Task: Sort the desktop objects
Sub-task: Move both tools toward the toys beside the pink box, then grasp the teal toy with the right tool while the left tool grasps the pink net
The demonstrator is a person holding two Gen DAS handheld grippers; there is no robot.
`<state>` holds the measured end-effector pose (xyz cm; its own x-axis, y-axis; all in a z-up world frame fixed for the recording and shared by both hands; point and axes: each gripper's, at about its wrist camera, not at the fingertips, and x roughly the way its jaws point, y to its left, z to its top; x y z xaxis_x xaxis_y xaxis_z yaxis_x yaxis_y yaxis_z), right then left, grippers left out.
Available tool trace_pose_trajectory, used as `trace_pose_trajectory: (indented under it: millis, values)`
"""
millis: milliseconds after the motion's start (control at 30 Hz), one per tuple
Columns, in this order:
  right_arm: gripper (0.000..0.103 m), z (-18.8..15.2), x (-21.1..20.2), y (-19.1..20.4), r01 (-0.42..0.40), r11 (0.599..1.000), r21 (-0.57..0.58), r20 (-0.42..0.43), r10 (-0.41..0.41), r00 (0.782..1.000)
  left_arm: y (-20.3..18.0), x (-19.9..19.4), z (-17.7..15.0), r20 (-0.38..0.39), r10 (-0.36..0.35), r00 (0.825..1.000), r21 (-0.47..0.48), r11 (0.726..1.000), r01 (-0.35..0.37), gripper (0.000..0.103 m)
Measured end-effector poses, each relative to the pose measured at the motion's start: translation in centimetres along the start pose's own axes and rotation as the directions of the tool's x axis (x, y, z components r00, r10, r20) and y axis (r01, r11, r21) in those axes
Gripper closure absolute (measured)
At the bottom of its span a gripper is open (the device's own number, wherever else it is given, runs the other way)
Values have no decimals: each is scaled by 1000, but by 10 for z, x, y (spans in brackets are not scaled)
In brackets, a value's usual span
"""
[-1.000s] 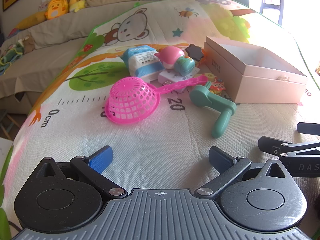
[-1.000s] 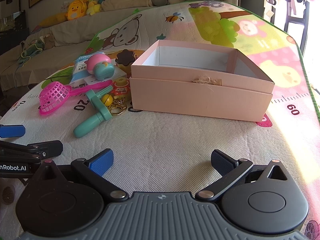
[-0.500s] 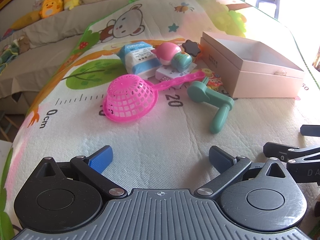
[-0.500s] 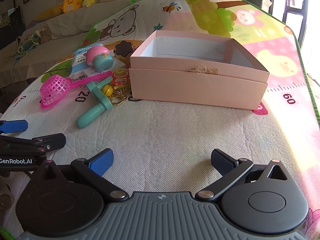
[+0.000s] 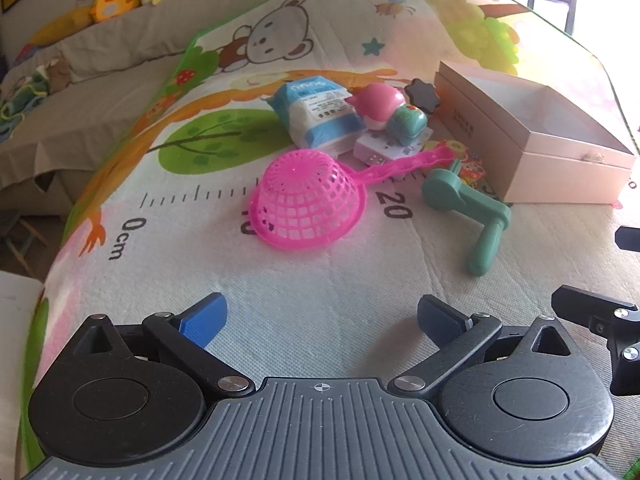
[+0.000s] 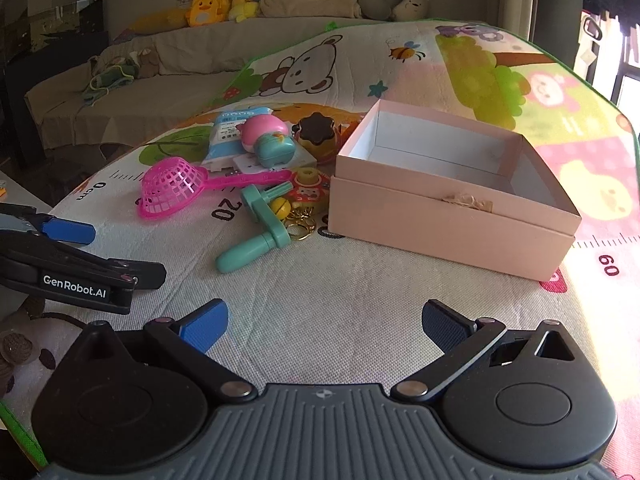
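A pile of small objects lies on the play mat: a pink plastic sieve (image 5: 308, 202) (image 6: 172, 190) upside down, a teal crank-shaped toy (image 5: 466, 204) (image 6: 260, 232), a blue tissue pack (image 5: 316, 114) (image 6: 230, 132), a pink and teal toy (image 5: 386, 110) (image 6: 268, 140), a dark flower-shaped piece (image 6: 316, 132) and a keyring with a yellow bell (image 6: 296, 216). An open pink box (image 6: 452, 200) (image 5: 528, 140) stands to their right, empty. My left gripper (image 5: 320, 320) is open and empty, short of the sieve. My right gripper (image 6: 324, 320) is open and empty, short of the box.
The mat (image 6: 360, 288) covers a table with green edges. A sofa with plush toys (image 6: 208, 4) stands behind. The left gripper shows in the right wrist view (image 6: 72, 256); the right gripper's fingers (image 5: 592, 308) show at the right edge of the left wrist view.
Both grippers have tilted and moved forward a little toward the objects; the pile and box look closer. Nothing has been taken hold of.
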<state>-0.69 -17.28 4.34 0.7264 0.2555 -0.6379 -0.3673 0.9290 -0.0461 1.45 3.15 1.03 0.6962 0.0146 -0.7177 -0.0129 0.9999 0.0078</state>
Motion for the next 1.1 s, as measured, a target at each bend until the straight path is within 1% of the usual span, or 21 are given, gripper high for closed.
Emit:
trace_pose_trajectory:
  millis: [100,167,200,267,333,367,400,433,500,533,600,633,733,800,867,967,1000,1033,1100]
  values:
    - [3,8,2,8,-11,998,-55,32,13,999,6,4,8,9,22,1000,1,1000,-22,0]
    - [15,14,7,14,-31,996,-82,40,34,999,11,8,15,20,48,999,2,999,-48,0]
    - [19,17,11,18,-45,995,-85,37,49,998,14,11,20,29,74,997,-3,997,-74,0]
    - [39,24,22,23,-68,994,-86,28,70,997,22,15,30,44,114,993,-18,993,-113,0]
    - [49,33,36,28,-68,994,-84,29,71,997,29,17,38,56,139,989,-33,990,-137,0]
    - [50,37,42,30,-67,994,-83,30,69,997,31,17,41,59,145,988,-37,989,-143,0]
    - [50,40,50,31,-70,994,-82,28,72,997,34,16,44,64,146,987,-40,989,-144,0]
    - [54,43,56,33,-72,994,-82,24,74,997,35,14,46,69,144,987,-40,989,-141,0]
    - [71,46,67,34,-77,993,-90,-3,77,997,37,11,47,83,123,989,-40,992,-120,0]
    - [82,45,68,33,-82,993,-84,-16,81,997,36,9,47,88,104,991,-37,994,-101,0]
    - [87,41,59,30,-112,991,-75,-15,111,994,34,9,48,95,54,994,-16,999,-52,0]
    - [92,37,52,28,-123,989,-77,-19,122,992,31,10,48,98,31,995,2,999,-32,0]
    - [92,21,31,16,-133,989,-62,-39,131,991,19,20,48,106,5,994,71,997,-12,0]
    - [92,8,18,4,-115,992,-47,-52,113,992,12,29,50,99,-9,995,109,994,-2,0]
    - [92,-1,5,-8,-86,996,-24,-55,85,995,10,38,52,80,-25,996,122,992,15,0]
    - [92,-9,-6,-27,-54,998,32,-66,56,996,8,49,54,62,-14,998,104,995,7,1]
    - [92,-12,-8,-32,-46,998,46,-67,49,997,9,50,54,57,-16,998,98,995,10,15]
    - [92,-13,-10,-36,-40,998,56,-66,43,997,9,51,55,41,-21,999,92,996,18,25]
    - [92,-14,-10,-40,-39,997,68,-69,43,997,11,49,53,34,-27,999,72,997,25,25]
